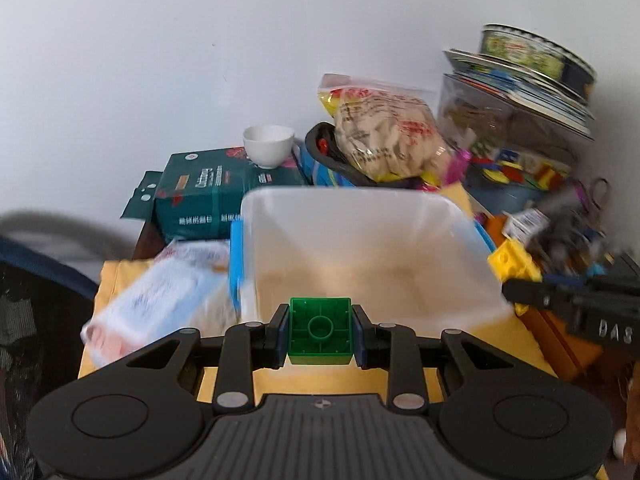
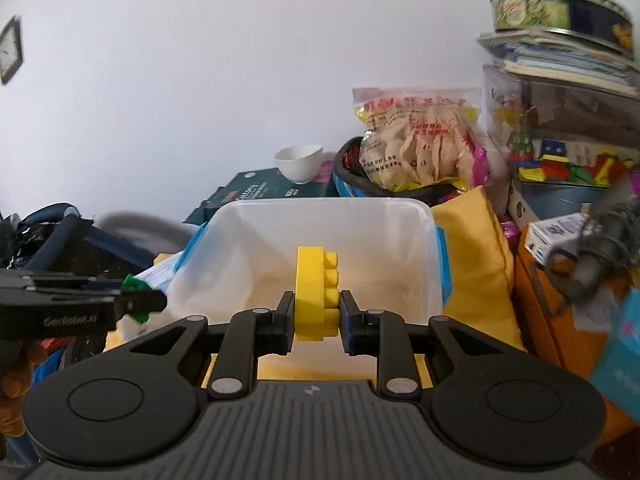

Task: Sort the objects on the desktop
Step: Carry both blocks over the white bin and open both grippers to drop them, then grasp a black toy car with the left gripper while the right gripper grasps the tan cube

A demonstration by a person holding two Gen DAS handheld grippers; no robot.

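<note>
left gripper (image 1: pixel 320 332) clamps the green brick (image 1: pixel 320 330); right gripper (image 2: pixel 316 316) clamps the yellow brick (image 2: pixel 316 296). both hang at the near rim of the empty bin (image 1: pixel 372 240). carry each past the rim, lower, then release inside.

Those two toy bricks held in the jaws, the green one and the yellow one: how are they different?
The green brick looks squarish, and its hollow underside faces the left camera; the yellow brick is longer, standing on end with a row of studs pointing sideways. The left gripper clamps the green brick, the right gripper the yellow brick. Both are plastic building bricks, each pinched between jaws in front of the clear plastic bin.
</note>
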